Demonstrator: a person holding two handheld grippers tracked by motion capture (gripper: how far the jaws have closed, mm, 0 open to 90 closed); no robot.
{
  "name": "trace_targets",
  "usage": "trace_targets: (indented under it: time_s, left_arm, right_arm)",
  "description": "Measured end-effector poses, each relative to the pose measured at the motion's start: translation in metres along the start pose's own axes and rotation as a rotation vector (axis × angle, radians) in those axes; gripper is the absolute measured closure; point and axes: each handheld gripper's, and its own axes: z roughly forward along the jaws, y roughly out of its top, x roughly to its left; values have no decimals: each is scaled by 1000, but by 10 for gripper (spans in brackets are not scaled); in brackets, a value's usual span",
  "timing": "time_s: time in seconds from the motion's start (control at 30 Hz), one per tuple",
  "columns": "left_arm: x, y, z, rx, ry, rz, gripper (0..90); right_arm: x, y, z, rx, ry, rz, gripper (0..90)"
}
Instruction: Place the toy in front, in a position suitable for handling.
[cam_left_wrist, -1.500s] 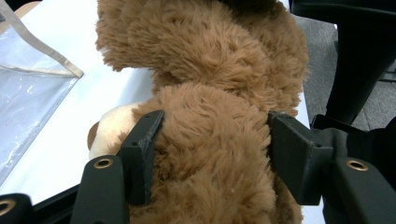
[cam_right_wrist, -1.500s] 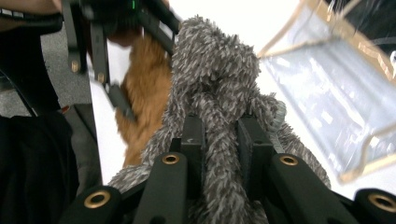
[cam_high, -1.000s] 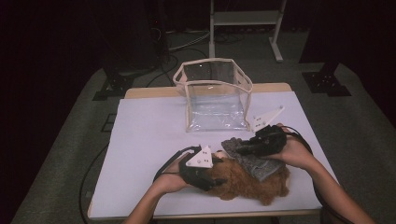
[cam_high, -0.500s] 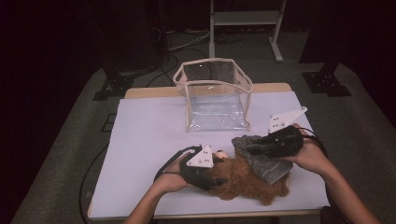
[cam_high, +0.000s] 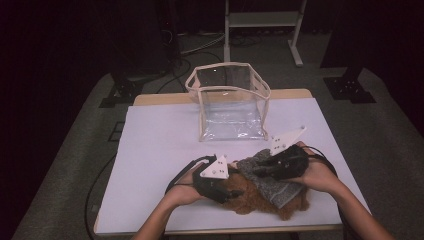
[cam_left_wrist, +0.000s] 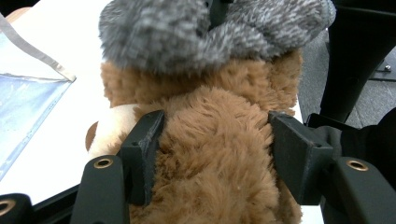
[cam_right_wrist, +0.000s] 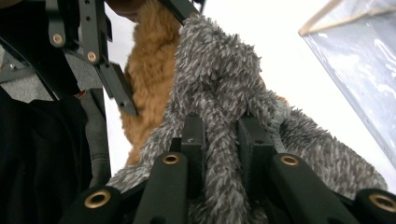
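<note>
Gripping: left tool (cam_left_wrist: 212, 140) clamps brown plush (cam_left_wrist: 219, 186); right tool (cam_right_wrist: 219, 135) pinches grey cloth (cam_right_wrist: 219, 84), shifted rightward since before

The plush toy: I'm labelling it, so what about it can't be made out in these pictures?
- Face: in the high view, the grey knit garment and both grippers cover the brown plush toy.
- Which animal it is: the left gripper view is cut off by its edges, showing fur and a cream patch.
- Garment type: bunched in the right gripper.
</note>
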Motion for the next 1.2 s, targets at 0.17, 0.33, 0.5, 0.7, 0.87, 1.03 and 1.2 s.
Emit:
trace_targets:
  time_s: [0.17, 0.33, 0.5, 0.7, 0.87, 1.03, 1.2]
  left_arm:
    - [3, 0, 2, -3, 15, -9, 377]
    - [7, 2, 4, -4, 25, -18, 374]
    - [8, 2, 4, -1, 24, -14, 372]
    - [13, 1, -9, -6, 32, -15, 351]
    - [18, -12, -31, 21, 60, -50, 331]
    - [26, -31, -28, -18, 28, -117, 412]
    - [29, -28, -20, -34, 18, -125, 432]
  right_arm:
    - [-4, -13, -16, -14, -30, 38, 742]
    - [5, -1, -33, -105, -29, 7, 743]
    - [12, 8, -13, -82, -15, -26, 741]
    - [-1, -13, 4, -36, -28, 22, 744]
    - [-9, -25, 0, -49, -46, 63, 744]
    - [-16, -23, -1, -43, -65, 73, 743]
    - [-8, 0, -10, -74, -79, 8, 745]
